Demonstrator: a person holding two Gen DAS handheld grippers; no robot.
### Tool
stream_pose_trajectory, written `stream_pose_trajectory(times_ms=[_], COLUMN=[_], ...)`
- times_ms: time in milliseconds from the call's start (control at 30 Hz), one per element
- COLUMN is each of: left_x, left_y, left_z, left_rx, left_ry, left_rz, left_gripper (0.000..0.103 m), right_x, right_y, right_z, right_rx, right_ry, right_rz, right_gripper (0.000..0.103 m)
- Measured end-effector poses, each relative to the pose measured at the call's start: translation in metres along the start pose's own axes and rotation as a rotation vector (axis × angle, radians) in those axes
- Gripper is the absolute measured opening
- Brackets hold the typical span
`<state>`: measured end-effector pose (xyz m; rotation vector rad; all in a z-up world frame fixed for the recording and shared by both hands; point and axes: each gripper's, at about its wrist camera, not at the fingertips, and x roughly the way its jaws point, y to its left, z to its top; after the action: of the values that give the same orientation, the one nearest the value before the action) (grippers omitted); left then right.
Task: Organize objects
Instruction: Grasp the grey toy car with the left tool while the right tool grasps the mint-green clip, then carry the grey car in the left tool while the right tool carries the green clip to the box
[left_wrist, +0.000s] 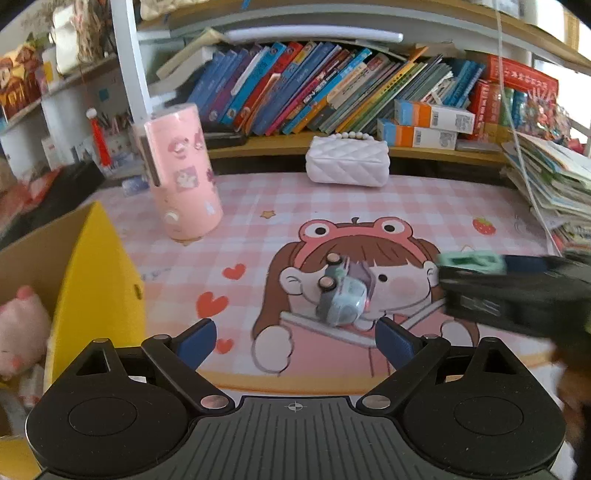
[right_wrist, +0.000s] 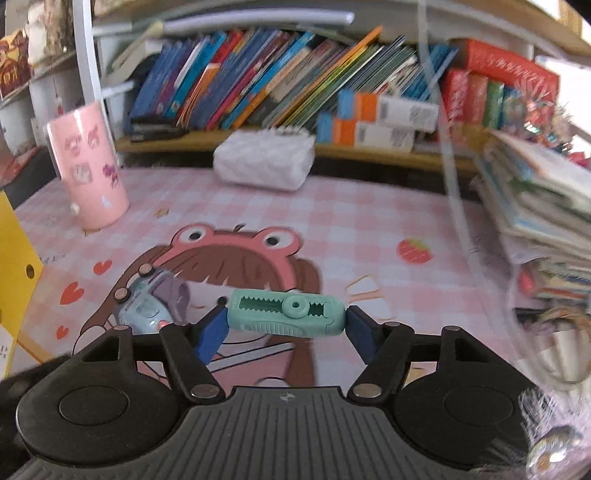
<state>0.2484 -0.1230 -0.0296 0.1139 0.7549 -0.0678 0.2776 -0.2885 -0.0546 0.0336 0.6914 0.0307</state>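
A small pale-blue toy car (left_wrist: 341, 293) lies on its side on the pink cartoon desk mat (left_wrist: 332, 206), just ahead of my left gripper (left_wrist: 295, 341), which is open and empty. The car also shows in the right wrist view (right_wrist: 147, 302), to the left of my right gripper (right_wrist: 286, 325). My right gripper is shut on a mint-green slider eraser (right_wrist: 286, 312), held crosswise between its blue pads above the mat. The right gripper with the green eraser (left_wrist: 472, 260) enters the left wrist view from the right.
A yellow cardboard box (left_wrist: 92, 280) with a pink plush pig (left_wrist: 22, 328) stands at the left. A pink cylindrical container (left_wrist: 183, 173) and a white quilted purse (left_wrist: 347, 160) sit at the back, below a shelf of books (left_wrist: 314, 85). A stack of books (left_wrist: 554, 184) lies at the right.
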Motion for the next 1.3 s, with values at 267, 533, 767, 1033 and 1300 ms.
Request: stream_pose_trajectory(times_ms=[267,533,767,1033,1300], left_x=[0.044,0.077,0.074,0.015,-0.043], left_y=[-0.024,-0.037,-0.032,-0.009,0.021], left_z=[0.016,0.017,0.015,0.011,-0.018], left_rx=[0.017,0.040,0.048,-0.006,-0.075], left_ry=[0.010,0.054,0.062,-0.009,-0.026], left_rz=[-0.026,-0.014,-0.067,-0.149,-0.173], left_gripper=[0.083,0.060,0.042,0.042,0.042], right_x=[-0.040,-0.049,-0.046,-0.050,-0.063], right_y=[-0.021,-0.023,-0.027,-0.022,0.000], right_z=[-0.006,-0.009,-0.013,-0.021,-0.033], right_rx=[0.001,-0.028,0.005,0.010,0.009], right_ry=[-0.076,-0.089,-0.040,0.016,0.090], right_rz=[-0.052,-0.050,-0.042,-0.024,0.031], right_gripper=[0.067,0.067,0.067,0.067,0.067])
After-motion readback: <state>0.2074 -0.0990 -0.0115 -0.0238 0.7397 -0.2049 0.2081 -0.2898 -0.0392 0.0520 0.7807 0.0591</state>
